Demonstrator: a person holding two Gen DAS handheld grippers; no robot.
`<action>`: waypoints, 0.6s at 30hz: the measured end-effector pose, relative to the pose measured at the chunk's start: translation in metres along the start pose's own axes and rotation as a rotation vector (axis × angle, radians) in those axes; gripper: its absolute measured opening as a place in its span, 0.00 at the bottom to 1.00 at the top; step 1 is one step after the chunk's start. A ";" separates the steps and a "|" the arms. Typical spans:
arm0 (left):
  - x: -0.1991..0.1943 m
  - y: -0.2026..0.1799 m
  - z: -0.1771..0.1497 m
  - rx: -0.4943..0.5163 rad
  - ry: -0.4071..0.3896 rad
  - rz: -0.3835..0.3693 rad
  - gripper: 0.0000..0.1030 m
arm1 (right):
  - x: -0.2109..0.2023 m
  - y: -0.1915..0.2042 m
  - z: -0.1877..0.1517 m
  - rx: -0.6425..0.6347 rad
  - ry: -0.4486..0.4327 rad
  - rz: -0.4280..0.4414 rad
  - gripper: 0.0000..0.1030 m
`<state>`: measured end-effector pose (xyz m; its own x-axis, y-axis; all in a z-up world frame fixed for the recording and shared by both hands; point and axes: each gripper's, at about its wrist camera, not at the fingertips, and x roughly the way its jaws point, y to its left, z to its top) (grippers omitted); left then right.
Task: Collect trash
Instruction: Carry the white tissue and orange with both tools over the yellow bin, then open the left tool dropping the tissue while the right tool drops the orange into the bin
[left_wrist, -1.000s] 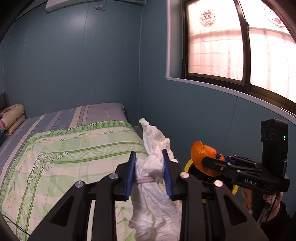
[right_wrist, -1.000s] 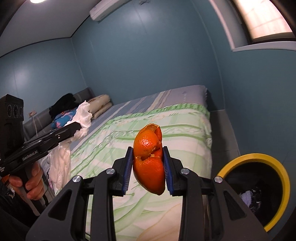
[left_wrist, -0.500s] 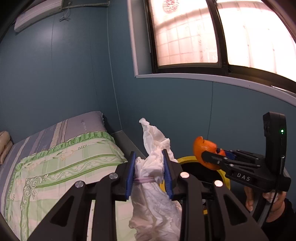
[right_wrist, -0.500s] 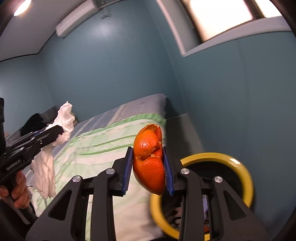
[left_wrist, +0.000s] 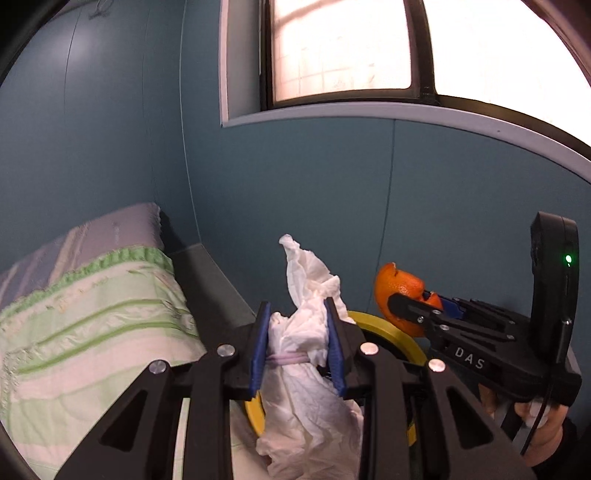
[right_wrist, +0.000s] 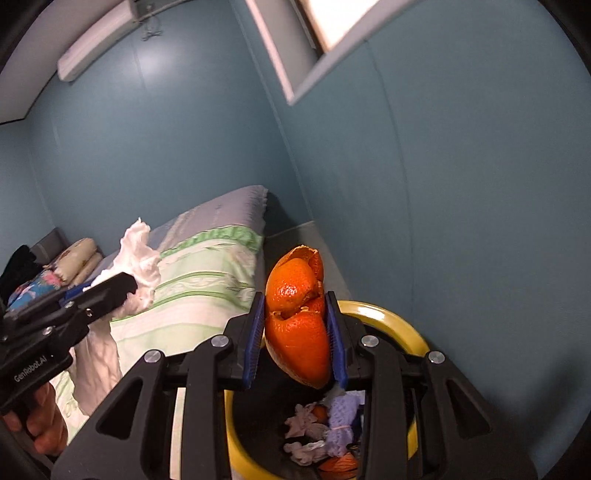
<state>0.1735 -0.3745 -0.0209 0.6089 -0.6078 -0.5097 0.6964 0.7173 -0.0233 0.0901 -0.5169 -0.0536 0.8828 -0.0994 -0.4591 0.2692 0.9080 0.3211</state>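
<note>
My left gripper (left_wrist: 297, 341) is shut on a crumpled white tissue (left_wrist: 306, 387) that hangs down past its blue pads. Behind it shows the yellow rim of a trash bin (left_wrist: 391, 334). My right gripper (right_wrist: 295, 339) is shut on an orange peel (right_wrist: 299, 325), held just above the yellow-rimmed trash bin (right_wrist: 402, 325), which holds tissues and peel scraps. In the left wrist view the right gripper (left_wrist: 410, 306) with the orange peel (left_wrist: 397, 288) sits to the right, over the bin. In the right wrist view the left gripper (right_wrist: 107, 291) with the tissue (right_wrist: 140, 258) is at the left, over the bed.
A bed with a green and white quilt (left_wrist: 85, 325) fills the left side. Teal walls (left_wrist: 295, 203) meet in a corner close behind the bin, under a window sill (left_wrist: 406, 110). A narrow strip of grey floor (right_wrist: 314, 251) runs between bed and wall. A hand (right_wrist: 40, 417) grips the left handle.
Both grippers have swung right, away from the bed and toward the corner, and dipped. The bin now lies directly under the orange peel, its contents in view. Both grips are unchanged.
</note>
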 end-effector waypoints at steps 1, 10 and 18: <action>0.006 0.002 -0.002 -0.023 0.006 -0.011 0.26 | 0.003 -0.004 -0.002 0.003 -0.005 -0.016 0.29; 0.062 0.009 -0.025 -0.112 0.064 -0.055 0.27 | 0.023 -0.017 -0.010 0.041 -0.001 -0.030 0.30; 0.082 0.017 -0.029 -0.126 0.101 -0.027 0.33 | 0.040 -0.023 -0.008 0.041 0.032 -0.061 0.33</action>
<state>0.2236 -0.4020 -0.0881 0.5450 -0.5941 -0.5916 0.6547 0.7424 -0.1423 0.1161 -0.5384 -0.0864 0.8518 -0.1404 -0.5048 0.3382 0.8831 0.3251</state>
